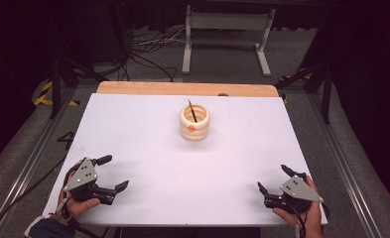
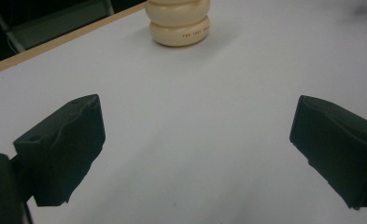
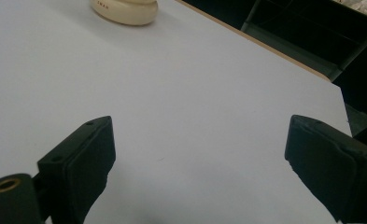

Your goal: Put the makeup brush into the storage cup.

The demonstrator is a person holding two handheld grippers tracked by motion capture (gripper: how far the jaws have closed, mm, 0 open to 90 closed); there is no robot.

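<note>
The cream ribbed round ceramic pot (image 1: 194, 122) is sitting toward twelve o'clock on the white rectangular table (image 1: 148, 148), with a thin dark stick (image 1: 192, 111) leaning inside it. Nothing looks begun: the left gripper (image 1: 112, 173) at seven o'clock and the right gripper (image 1: 273, 179) at five o'clock are resting released, jaws spread wide and holding nothing. Bare tabletop is lying between them and the pot, well apart from every edge.

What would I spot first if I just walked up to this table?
Probably the cream ribbed pot standing alone toward the far middle of the white table, with a dark stick poking out. Next, the left gripper and right gripper, both open at the near corners.
</note>
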